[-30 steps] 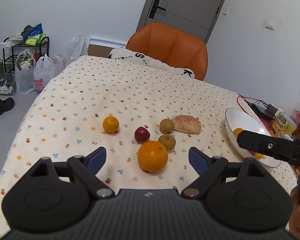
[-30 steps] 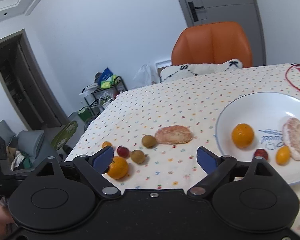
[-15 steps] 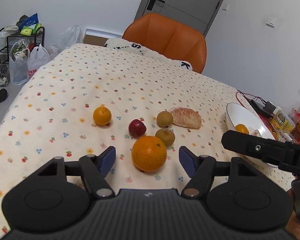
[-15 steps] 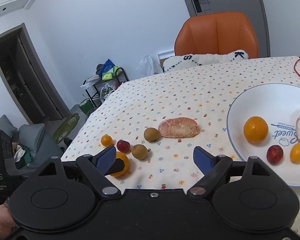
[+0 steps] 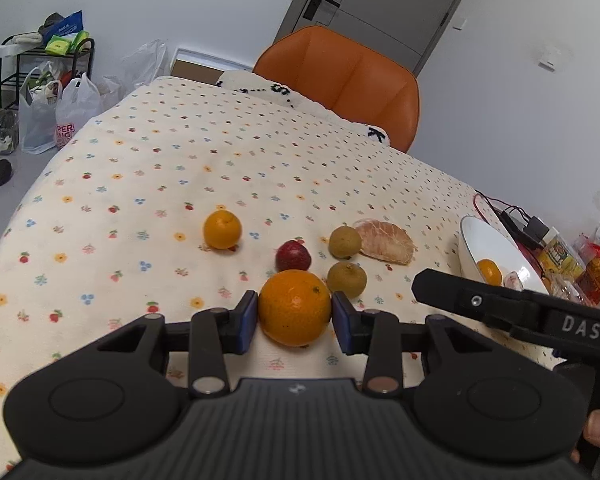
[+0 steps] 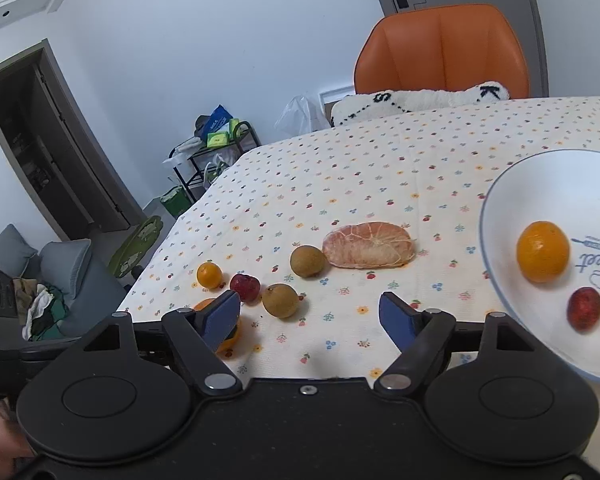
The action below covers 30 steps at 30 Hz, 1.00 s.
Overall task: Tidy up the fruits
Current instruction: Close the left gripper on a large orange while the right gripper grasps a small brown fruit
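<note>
My left gripper (image 5: pixel 294 322) is shut on a large orange (image 5: pixel 295 307) that rests on the flowered tablecloth. Just beyond it lie a small red fruit (image 5: pixel 293 256), two brown-green round fruits (image 5: pixel 347 279) (image 5: pixel 345 241), a peeled pomelo piece (image 5: pixel 386 241) and a small orange (image 5: pixel 222 229) to the left. A white bowl (image 6: pixel 512 208) at the right holds an orange (image 6: pixel 543 251) and a red fruit (image 6: pixel 584 308). My right gripper (image 6: pixel 311 314) is open above the cloth, left of the bowl, with nothing between its fingers.
An orange chair (image 5: pixel 340 80) with a white cushion stands at the table's far side. Snack packets (image 5: pixel 580 260) and cables (image 5: pixel 516 216) lie past the bowl at the right. A rack with bags (image 5: pixel 48 92) stands on the floor at the left.
My left gripper moved forward and closed its fingers on the large orange. The right gripper shifted left and a little lower, so the bowl now sits further right in its view.
</note>
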Each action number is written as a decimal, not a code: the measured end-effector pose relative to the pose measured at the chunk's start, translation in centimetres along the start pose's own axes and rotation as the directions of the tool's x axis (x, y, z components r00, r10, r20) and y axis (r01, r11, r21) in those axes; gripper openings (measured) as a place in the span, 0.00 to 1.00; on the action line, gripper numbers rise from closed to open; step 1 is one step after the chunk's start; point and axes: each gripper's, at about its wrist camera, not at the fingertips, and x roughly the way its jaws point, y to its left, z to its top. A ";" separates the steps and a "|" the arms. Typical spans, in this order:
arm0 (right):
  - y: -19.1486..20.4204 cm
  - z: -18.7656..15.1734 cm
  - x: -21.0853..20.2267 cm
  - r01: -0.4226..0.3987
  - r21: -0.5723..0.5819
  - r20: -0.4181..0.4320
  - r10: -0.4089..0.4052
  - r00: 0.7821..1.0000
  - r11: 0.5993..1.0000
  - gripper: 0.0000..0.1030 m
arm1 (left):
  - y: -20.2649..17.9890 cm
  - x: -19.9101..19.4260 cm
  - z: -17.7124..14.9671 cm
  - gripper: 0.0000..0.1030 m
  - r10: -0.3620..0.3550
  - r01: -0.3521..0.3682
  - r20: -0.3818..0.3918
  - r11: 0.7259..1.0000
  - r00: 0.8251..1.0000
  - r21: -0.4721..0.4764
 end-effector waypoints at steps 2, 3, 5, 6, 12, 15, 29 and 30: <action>0.1 0.0 0.5 -0.008 -0.002 -0.006 0.008 1.000 1.000 0.71 | 0.3 -0.4 0.2 0.37 0.012 -0.012 0.011 1.000 1.000 0.001; 0.2 0.0 0.8 -0.010 -0.001 -0.010 0.010 1.000 1.000 0.70 | 0.5 -0.5 0.3 0.37 0.015 -0.015 0.014 1.000 1.000 -0.001; 0.4 0.0 1.3 -0.015 -0.003 -0.019 0.015 1.000 1.000 0.68 | 0.9 -0.7 0.5 0.37 0.020 -0.020 0.018 1.000 1.000 -0.008; 0.6 0.0 1.6 -0.018 -0.007 -0.023 0.018 1.000 1.000 0.68 | 1.1 -0.8 0.5 0.37 0.023 -0.023 0.021 1.000 1.000 -0.010; 1.6 0.2 3.0 -0.017 -0.032 -0.039 0.016 0.999 0.999 0.64 | 2.0 -1.2 0.9 0.37 0.035 -0.034 0.029 0.999 0.999 -0.016; 2.0 0.2 3.5 -0.011 -0.045 -0.048 0.009 0.999 0.999 0.62 | 2.2 -1.3 1.1 0.37 0.036 -0.035 0.031 0.999 0.999 -0.019; 2.4 0.0 4.4 0.014 -0.085 -0.061 -0.019 0.998 0.996 0.24 | 1.9 -1.9 1.5 0.37 0.043 -0.042 0.047 0.999 0.998 -0.016; 2.2 0.0 4.1 0.020 -0.084 -0.056 -0.025 0.998 0.996 0.24 | 1.7 -1.9 1.5 0.37 0.041 -0.040 0.048 0.999 0.998 -0.014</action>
